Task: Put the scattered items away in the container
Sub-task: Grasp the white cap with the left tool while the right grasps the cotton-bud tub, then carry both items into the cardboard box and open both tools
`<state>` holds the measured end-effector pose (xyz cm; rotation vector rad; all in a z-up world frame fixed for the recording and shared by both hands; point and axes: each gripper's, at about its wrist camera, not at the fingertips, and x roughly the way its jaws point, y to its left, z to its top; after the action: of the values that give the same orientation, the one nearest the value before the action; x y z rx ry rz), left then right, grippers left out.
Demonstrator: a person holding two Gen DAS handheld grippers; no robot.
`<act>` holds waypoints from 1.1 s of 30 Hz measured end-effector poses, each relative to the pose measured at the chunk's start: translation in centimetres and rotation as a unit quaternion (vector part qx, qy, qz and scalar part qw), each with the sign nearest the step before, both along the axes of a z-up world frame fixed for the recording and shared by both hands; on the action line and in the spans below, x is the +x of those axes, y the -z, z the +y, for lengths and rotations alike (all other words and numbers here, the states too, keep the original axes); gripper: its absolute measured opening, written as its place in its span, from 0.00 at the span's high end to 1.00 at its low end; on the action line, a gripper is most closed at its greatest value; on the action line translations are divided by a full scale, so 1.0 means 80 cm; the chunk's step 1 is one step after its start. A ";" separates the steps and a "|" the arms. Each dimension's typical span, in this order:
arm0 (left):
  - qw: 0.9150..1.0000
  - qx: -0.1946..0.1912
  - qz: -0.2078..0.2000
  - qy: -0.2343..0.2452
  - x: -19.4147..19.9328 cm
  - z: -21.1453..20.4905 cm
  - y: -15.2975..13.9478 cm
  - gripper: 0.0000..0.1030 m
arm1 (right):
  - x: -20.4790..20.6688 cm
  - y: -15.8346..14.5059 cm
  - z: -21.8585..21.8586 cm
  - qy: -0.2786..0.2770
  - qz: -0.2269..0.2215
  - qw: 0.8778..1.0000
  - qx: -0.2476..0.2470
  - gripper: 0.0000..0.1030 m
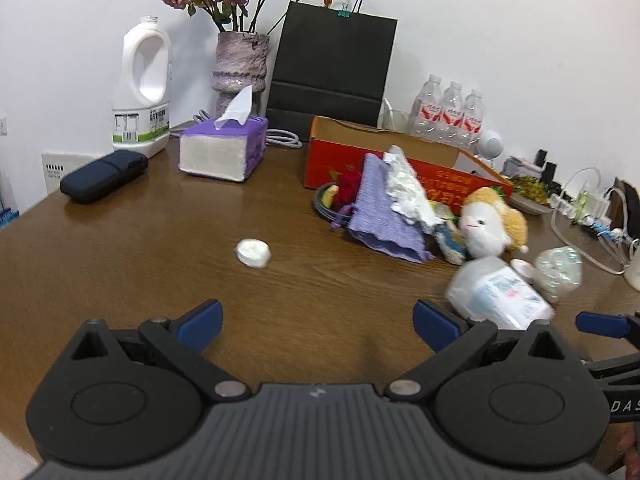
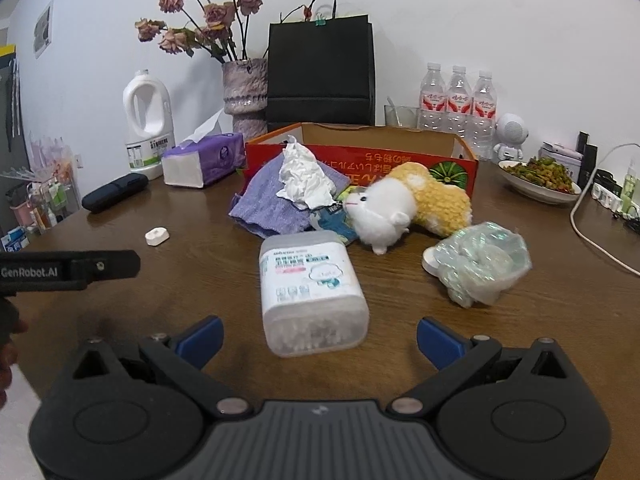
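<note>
The red and orange open-topped cardboard box (image 2: 362, 160) stands toward the back of the brown wooden counter (image 2: 192, 280), with the scattered things heaped just in front of it: a lilac knitted cloth (image 2: 276, 204) with a crumpled white tissue (image 2: 306, 178) lying on it, a white and yellow plush animal (image 2: 404, 204) on its side, a crinkled clear plastic bag (image 2: 480, 266), and a translucent tub of cotton swabs (image 2: 312, 292) lying flat. The right tool (image 2: 320, 340) hovers with its blue pads spread wide apart, holding nothing, the tub's near end just ahead of the gap. The left tool (image 1: 318, 326) is likewise spread wide and holds nothing, aimed at bare wood, with a small white rounded case (image 1: 253, 253) lying alone ahead of it. Only the left view shows the black dish (image 1: 326, 200) half hidden under the cloth; only the right view fully shows the bowl of green food (image 2: 538, 178) beside the 3 water bottles (image 2: 458, 100). Both show the purple tissue pack (image 1: 224, 148), white jug (image 1: 142, 88) and black paper bag (image 1: 332, 64).
</note>
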<state>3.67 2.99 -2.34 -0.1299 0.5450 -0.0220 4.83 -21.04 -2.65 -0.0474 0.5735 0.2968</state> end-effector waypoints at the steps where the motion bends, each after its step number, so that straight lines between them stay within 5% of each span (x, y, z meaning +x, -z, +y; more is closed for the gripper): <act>1: 1.000 0.007 0.002 0.000 0.008 0.004 0.000 0.00 | 0.007 0.001 0.005 -0.002 0.003 1.000 -0.003 0.00; 10: 0.998 0.040 0.036 -0.016 0.096 0.042 0.010 0.05 | 0.063 0.011 0.039 0.014 0.030 0.999 -0.015 0.03; 14: 0.997 0.047 0.055 0.005 0.117 0.044 0.018 0.47 | 0.070 0.015 0.042 0.025 0.036 0.999 -0.019 0.17; 16: 0.997 0.054 0.056 0.015 0.119 0.043 0.023 0.60 | 0.072 0.017 0.040 0.025 0.041 0.999 -0.017 0.37; 18: 0.997 0.055 0.053 0.020 0.117 0.043 0.024 0.76 | 0.073 0.017 0.037 0.020 0.043 0.999 -0.007 0.38; 27: 0.999 0.039 0.027 0.026 0.106 0.035 0.016 0.77 | 0.070 0.011 0.029 -0.001 0.025 0.999 0.021 0.38; 33: 0.998 0.023 -0.036 0.044 0.100 0.011 -0.025 0.77 | 0.078 -0.012 0.014 0.007 -0.010 0.999 0.041 0.38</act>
<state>11.69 3.87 -0.37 -0.0605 0.4789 -0.0991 11.11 -19.92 -1.71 0.0335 0.5414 0.3063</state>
